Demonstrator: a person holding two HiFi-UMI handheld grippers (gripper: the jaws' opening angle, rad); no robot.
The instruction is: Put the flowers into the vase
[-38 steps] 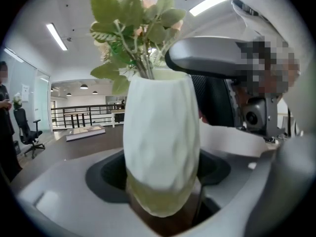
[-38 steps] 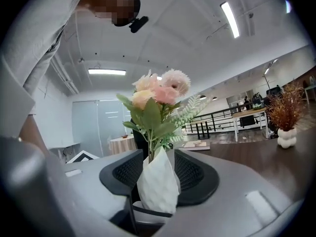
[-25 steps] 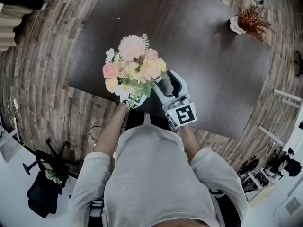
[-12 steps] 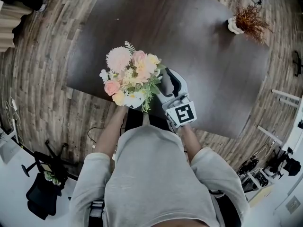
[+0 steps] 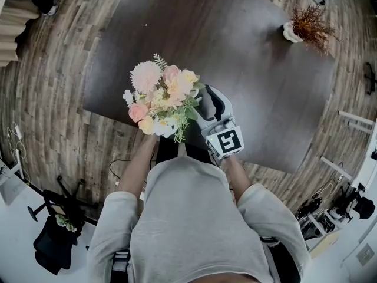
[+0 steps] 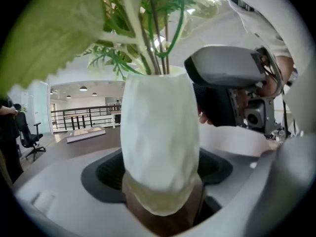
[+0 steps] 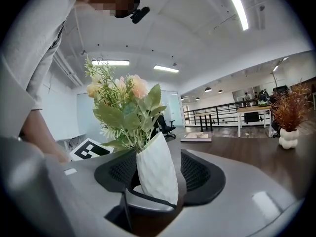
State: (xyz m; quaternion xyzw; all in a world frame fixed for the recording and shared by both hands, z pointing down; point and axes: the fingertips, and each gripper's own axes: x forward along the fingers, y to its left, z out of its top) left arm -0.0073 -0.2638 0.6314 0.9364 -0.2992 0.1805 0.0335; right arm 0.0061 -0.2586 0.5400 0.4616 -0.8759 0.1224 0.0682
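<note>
no readable text or numbers, only a black-and-white square marker [image 5: 227,141]

Flowers [image 5: 162,96] crowd the near edge; table [image 5: 247,58] beyond open, dried plant [image 5: 312,23] far right.

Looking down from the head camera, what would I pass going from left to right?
A black office chair → flower bouquet → right gripper, whose jaws have just been opening, the white vase between them → dried plant.
</note>
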